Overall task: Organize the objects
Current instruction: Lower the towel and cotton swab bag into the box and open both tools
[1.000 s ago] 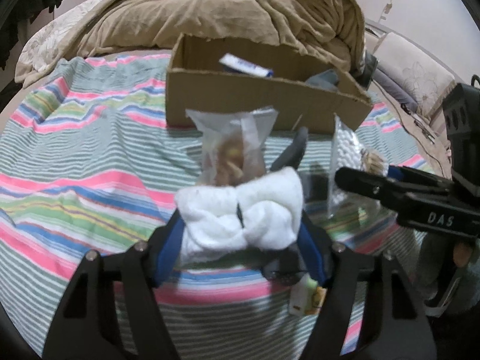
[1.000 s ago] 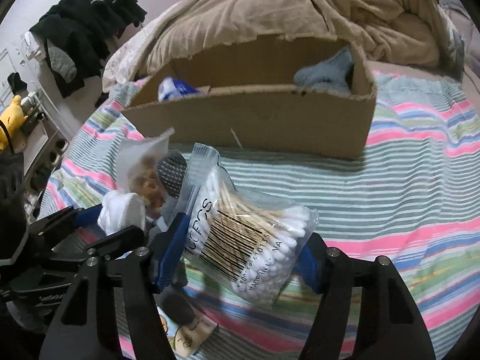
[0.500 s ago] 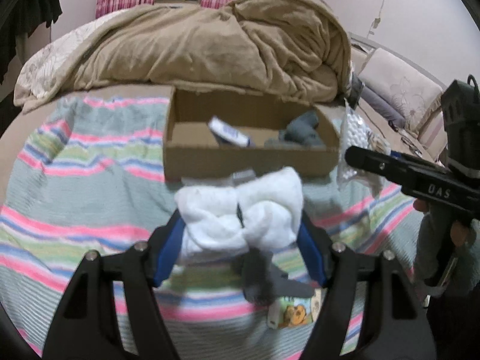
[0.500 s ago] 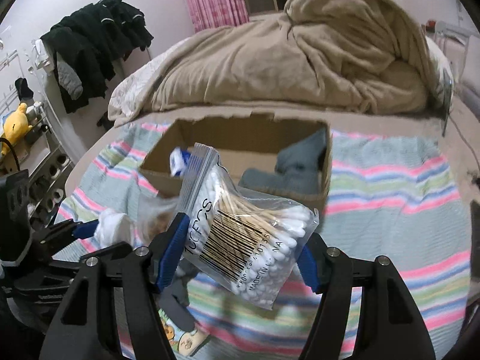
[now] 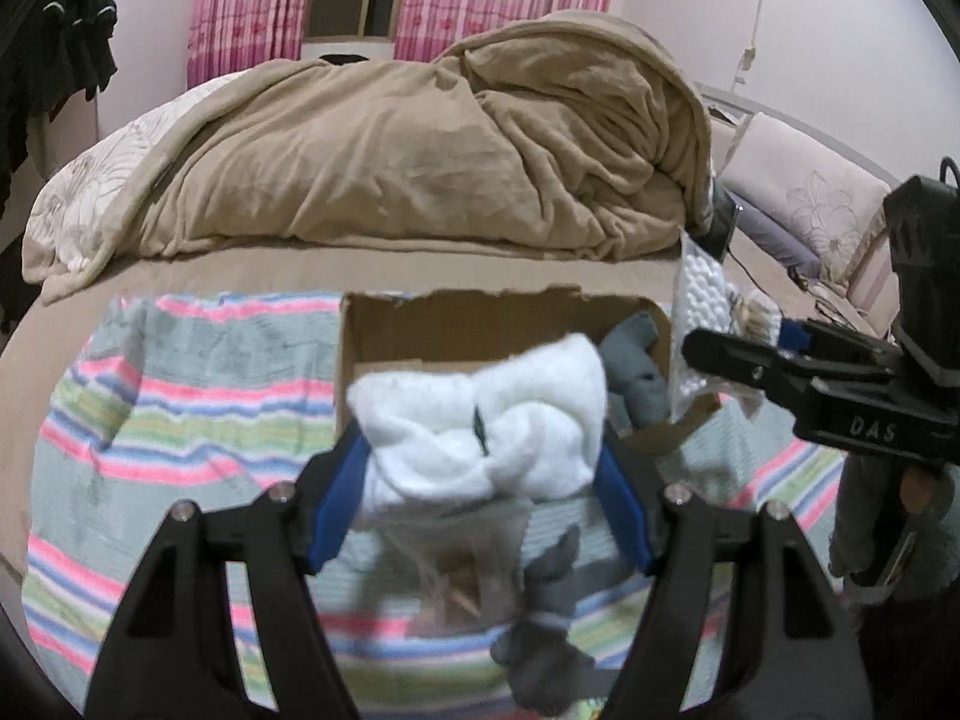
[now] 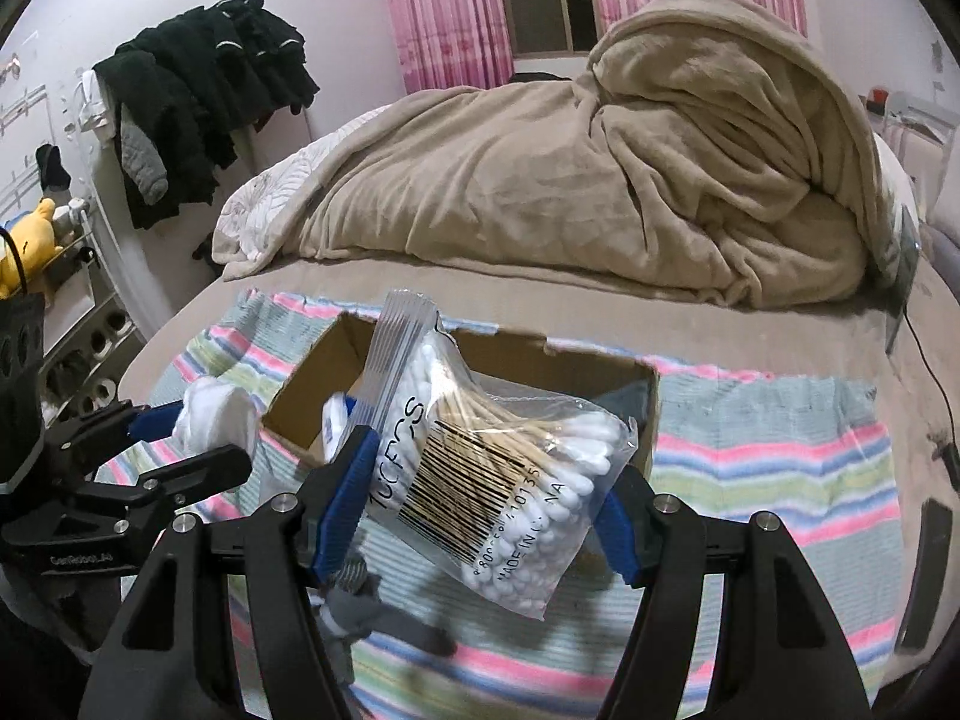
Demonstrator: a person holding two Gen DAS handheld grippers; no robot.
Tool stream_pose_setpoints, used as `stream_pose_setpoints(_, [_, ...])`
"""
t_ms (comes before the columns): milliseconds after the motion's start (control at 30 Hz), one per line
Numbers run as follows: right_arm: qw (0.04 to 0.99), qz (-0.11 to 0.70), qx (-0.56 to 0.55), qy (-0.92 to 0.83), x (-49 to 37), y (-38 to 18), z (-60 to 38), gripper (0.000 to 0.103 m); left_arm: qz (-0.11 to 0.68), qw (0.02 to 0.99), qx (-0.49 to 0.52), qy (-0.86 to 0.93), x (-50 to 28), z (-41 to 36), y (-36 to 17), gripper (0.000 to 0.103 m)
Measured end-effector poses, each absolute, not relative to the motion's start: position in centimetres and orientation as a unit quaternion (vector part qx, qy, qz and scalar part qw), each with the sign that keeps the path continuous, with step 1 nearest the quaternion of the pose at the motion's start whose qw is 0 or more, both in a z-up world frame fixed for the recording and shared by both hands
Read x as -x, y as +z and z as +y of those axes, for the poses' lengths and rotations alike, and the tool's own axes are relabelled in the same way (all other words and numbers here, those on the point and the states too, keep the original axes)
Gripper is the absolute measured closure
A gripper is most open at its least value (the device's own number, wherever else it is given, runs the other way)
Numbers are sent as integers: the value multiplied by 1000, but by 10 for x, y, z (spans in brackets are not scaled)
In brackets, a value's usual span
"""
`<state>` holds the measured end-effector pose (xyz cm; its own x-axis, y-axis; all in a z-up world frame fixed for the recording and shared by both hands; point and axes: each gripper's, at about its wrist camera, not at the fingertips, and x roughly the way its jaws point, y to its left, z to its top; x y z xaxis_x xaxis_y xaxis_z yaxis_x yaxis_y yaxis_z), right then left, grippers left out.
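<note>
Hanging above the striped blanket, the left gripper is clamped on a rolled white towel, right at the near edge of the cardboard box. Over the box's right end, the right gripper pinches a cotton swab bag. Grey sock sits inside the box.

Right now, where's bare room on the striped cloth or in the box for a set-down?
Cardboard box: bare floor left of centre, between the blue-white tube and grey cloth. Striped cloth: bare right of the box, also left of it. Crowded in front: grey sock, clear snack bag.
</note>
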<state>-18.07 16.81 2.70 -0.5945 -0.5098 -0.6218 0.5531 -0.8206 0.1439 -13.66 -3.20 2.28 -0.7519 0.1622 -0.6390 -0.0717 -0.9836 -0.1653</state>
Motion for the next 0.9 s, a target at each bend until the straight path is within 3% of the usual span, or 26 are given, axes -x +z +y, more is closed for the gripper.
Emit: stream_pose_setpoints(900, [304,80,-403,-859,271,-44,120,34,-40,59,413,908,248,-28,-39,28])
